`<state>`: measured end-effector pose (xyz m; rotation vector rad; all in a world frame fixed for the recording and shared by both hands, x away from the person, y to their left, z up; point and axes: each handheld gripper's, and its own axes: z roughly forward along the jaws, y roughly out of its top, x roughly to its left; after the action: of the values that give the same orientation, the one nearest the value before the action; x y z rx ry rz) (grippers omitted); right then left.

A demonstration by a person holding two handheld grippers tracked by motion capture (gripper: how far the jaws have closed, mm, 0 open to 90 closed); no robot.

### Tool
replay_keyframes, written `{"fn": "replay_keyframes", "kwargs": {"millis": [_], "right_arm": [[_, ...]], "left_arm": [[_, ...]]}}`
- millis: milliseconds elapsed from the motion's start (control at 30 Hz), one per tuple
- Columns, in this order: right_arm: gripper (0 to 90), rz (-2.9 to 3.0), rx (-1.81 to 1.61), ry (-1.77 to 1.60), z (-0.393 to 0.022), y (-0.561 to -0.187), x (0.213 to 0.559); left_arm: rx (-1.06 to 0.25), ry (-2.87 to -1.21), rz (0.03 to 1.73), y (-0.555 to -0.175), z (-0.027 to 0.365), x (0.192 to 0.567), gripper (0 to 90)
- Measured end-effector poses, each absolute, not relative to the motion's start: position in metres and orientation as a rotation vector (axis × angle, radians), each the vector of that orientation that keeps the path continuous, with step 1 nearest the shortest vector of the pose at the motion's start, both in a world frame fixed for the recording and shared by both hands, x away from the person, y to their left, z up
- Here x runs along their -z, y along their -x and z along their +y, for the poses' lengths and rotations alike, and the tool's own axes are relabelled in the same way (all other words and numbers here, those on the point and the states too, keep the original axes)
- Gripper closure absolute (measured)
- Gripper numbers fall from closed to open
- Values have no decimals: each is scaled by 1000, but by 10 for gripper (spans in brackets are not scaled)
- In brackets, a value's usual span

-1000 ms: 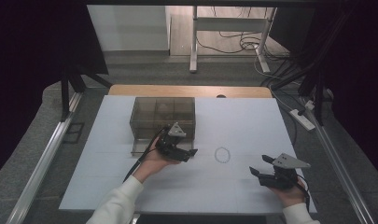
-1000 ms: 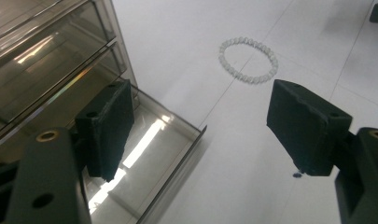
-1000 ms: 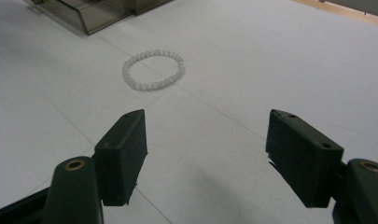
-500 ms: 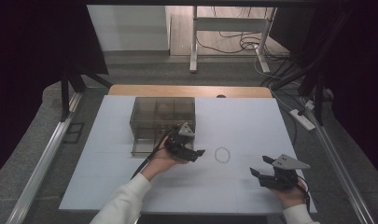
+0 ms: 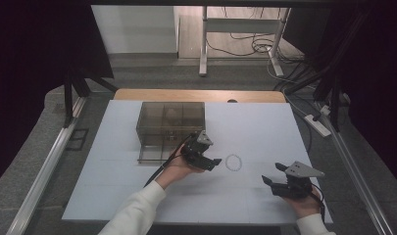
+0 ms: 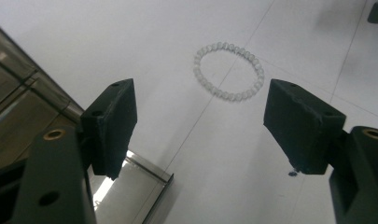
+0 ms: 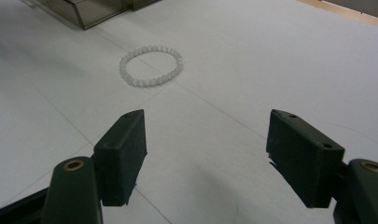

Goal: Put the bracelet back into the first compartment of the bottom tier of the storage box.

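White foam-looking table top [image 5: 137, 196] nearest the cam, w/ two sleeved forearms coming in from the bottom edge. Right gripper [image 5: 274, 177] sits low at the right, jaws spread wide, nothing between them. In the right gripper view the bracelet [image 7: 151, 65] lies ahead and a bit to the left of its jaw line, well apart.

Next up, the left gripper [image 5: 214, 162], held in the left hand [image 5: 179, 169] just in front of the smoky plastic box [image 5: 170, 127]. Jaws wide too, empty. It has slid across toward the bracelet [image 5: 233, 162] over the last sec, so now the tips point at it from the left, near but not touching.

Key bit imo: the bracelet lies flat on the table, just beyond the left gripper's tips. In the left gripper view it sits ahead, between the two jaws' lines, slightly right of centre [image 6: 228, 71]. It's a ring, so no real long axis, any pinch across one side of the loop would prob work. Left hand is clearly the nearer one; right is farther off.

Count: 1 bracelet, 1 box (several compartments, something pale inside, can't tell what), 2 grippers.

Farthest back: wooden strip [image 5: 201, 95] at the table's far edge, then floor w/ cables.
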<state>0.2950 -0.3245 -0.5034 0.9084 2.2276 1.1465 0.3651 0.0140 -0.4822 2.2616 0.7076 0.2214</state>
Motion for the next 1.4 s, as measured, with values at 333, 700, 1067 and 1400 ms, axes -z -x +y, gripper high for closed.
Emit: {"fn": "replay_keyframes", "kwargs": {"millis": [333, 700, 1067, 1400], "right_arm": [[283, 2234, -1143, -906, -325, -296, 504], [280, 2235, -1136, -899, -325, -295, 504], [277, 2208, -1149, -913, -331, -293, 500], [276, 2218, -1148, -911, -330, -295, 502]], "left_arm": [[-210, -2286, 683, -368, 2, 486, 263], [-208, -2303, 648, -373, -12, 488, 263], [-248, -2337, 637, -370, -15, 480, 271], [-228, -2363, 657, -382, -31, 483, 281]]}}
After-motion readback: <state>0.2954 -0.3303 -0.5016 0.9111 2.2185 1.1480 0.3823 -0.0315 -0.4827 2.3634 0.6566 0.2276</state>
